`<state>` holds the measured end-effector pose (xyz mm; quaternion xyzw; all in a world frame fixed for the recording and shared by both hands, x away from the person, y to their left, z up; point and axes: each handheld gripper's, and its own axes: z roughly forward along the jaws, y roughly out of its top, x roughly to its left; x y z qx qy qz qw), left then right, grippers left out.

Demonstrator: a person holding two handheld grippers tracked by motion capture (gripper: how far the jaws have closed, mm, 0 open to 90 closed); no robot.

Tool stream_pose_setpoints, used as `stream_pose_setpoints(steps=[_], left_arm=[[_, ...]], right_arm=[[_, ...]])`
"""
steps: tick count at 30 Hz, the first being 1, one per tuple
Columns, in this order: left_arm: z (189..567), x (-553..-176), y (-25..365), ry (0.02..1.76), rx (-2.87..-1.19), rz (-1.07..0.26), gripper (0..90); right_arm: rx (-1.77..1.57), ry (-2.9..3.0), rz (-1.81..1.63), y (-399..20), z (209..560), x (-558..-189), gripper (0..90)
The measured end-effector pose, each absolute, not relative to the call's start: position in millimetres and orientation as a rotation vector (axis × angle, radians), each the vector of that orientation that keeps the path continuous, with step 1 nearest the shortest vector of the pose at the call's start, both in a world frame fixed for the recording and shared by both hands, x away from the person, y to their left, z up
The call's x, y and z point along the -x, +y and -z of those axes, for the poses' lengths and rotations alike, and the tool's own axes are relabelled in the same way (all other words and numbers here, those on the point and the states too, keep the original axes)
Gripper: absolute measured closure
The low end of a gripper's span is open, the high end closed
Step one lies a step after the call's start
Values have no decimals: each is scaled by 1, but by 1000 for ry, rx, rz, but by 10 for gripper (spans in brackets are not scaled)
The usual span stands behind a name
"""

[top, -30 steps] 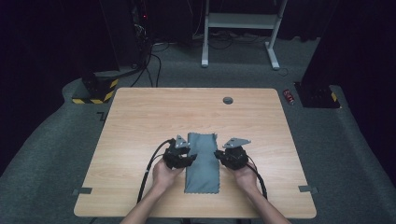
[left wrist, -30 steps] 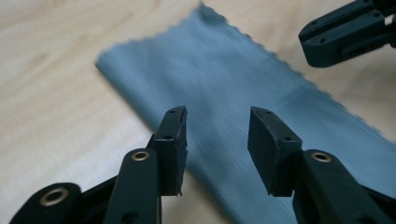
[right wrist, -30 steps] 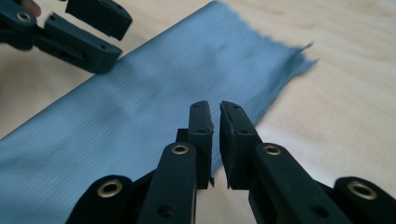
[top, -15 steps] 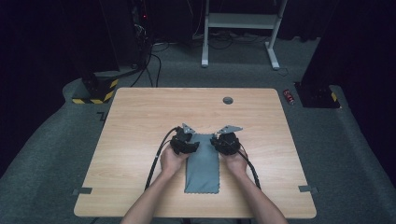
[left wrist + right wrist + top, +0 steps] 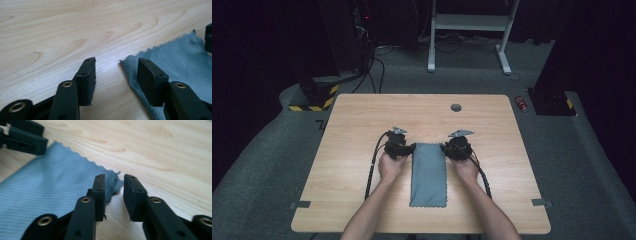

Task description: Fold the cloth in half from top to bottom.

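Overhead, pale wooden table (image 5: pixel 362 200), grey carpet (image 5: pixel 582 165).

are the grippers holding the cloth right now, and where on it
Nothing is held. Both grippers' jaws have just been opening: the left gripper straddles one far corner of the cloth, the right gripper the other, pads clear.

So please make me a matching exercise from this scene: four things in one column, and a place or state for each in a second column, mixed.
Things:
1. grey-blue folded cloth
2. left gripper
3. right gripper
4. small dark round disc

Places or states:
a. jaws open at the cloth's far right corner
b. far part of the wooden table, alone
c. flat between both hands
d. jaws open at the cloth's far left corner

Pairs: 1-c, 2-d, 3-a, 4-b
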<state>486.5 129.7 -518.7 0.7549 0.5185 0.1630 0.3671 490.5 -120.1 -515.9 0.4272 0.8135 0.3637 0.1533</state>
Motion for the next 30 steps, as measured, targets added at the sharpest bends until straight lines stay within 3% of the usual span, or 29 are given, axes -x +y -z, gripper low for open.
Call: stream_pose_setpoints(steps=[7,11,19,22,25,27,30], left_arm=[[519,-489,127,1337,-1945,-456,484],[513,-497,117,1320,-2062,-446,471],[513,-498,112,1311,-2084,-485,511],[512,-497,109,1281,-2100,-474,613],[512,-497,109,1272,-2100,-467,641],[511,-498,109,1265,-2108,-435,709],[510,-500,108,1268,-2119,-407,810]], right_arm=[[-1249,2303,-1025,-114,513,-497,663],[-1296,2293,-1005,-117,518,-501,659],[-1247,2308,-991,-113,519,-500,706],[-1224,2325,-992,-110,519,-500,767],[-1237,2346,-980,-110,517,-502,799],[-1220,2394,-946,-105,513,-505,864],[-1216,2398,-953,-105,514,-505,881]])
